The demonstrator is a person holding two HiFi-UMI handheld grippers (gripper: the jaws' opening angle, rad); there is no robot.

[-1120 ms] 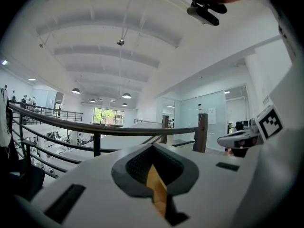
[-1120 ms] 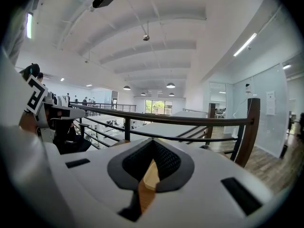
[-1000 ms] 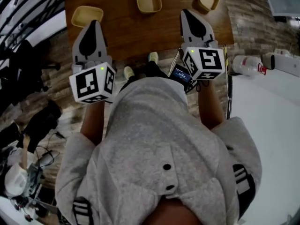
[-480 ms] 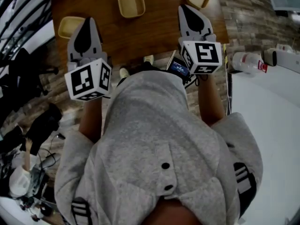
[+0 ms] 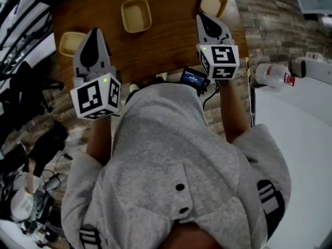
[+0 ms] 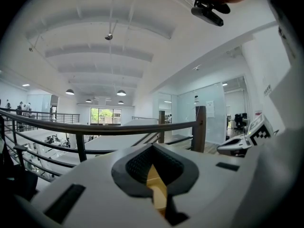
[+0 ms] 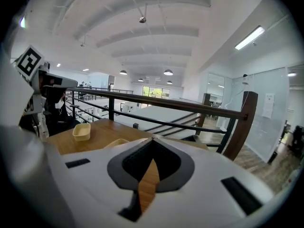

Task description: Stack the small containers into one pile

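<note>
Both grippers have come nearer to the tubs since a second ago, and the brown wooden table (image 5: 166, 45) now sits more to the left in the head view. The left gripper (image 5: 94, 32) has its jaws pressed together with nothing held. Its tip is just beside the left small yellow plastic tub (image 5: 68, 43). The right gripper (image 5: 203, 17) has its jaws together too, and it is near the right yellow tub (image 5: 213, 2). The middle yellow tub (image 5: 136, 14) sits apart between them. No tubs are piled yet. I think picking one up comes next. To do it well, open the jaws first, put one jaw inside the rim and one outside, squeeze softly, then lift straight up.
</note>
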